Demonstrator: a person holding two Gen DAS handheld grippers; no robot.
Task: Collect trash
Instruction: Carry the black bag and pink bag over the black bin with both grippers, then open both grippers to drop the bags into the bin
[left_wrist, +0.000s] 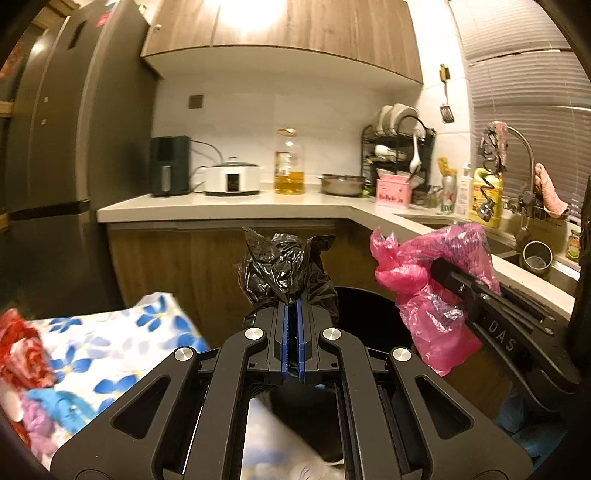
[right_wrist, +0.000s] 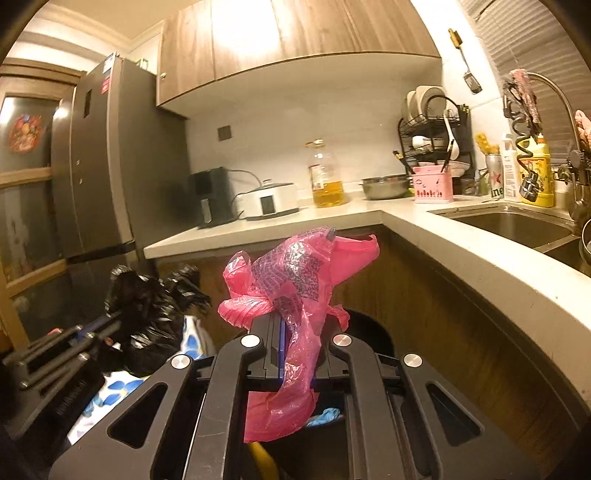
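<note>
**A:** Starting at the left of the left wrist view: what is lying there, and why is nothing gripping it?

**B:** A floral cloth (left_wrist: 110, 332) is occupying the lower left, with red and purple crumpled items on it. Neither tool is touching it. At centre, the left gripper (left_wrist: 293, 306) is clamping the black bag (left_wrist: 284, 269), its jaws nearly together with only thin film between the blue pads. The bag is bunching up above the fingertips, which suggests a pinch on gathered plastic to keep it from slipping.

**A:** And to the right?

**B:** The right gripper (left_wrist: 443, 273) is entering from the right edge, holding the pink bag (left_wrist: 432, 295). Both bags are hanging over a dark round bin (left_wrist: 369, 314) below the counter (left_wrist: 258, 206), so I judge the trash is being held above the bin for collection.

**A:** What is the right wrist view adding?

**B:** At its left, the left gripper (right_wrist: 122, 325) is appearing side-on with the black bag (right_wrist: 147, 314) bulging beyond it. At centre, the right gripper (right_wrist: 295, 325) is closing narrowly on the pink bag (right_wrist: 291, 280); a tail of film is trailing down between the fingers, a detail the other view is not showing. The bin (right_wrist: 373, 332) rim is showing behind it. At right, the sink (right_wrist: 517, 225) basin is lying open to view, whereas the left wrist view is showing only its edge.

**A:** And what is only the left wrist view giving?

**B:** The cloth's crumpled items, and the blue pads' contact line.
</note>
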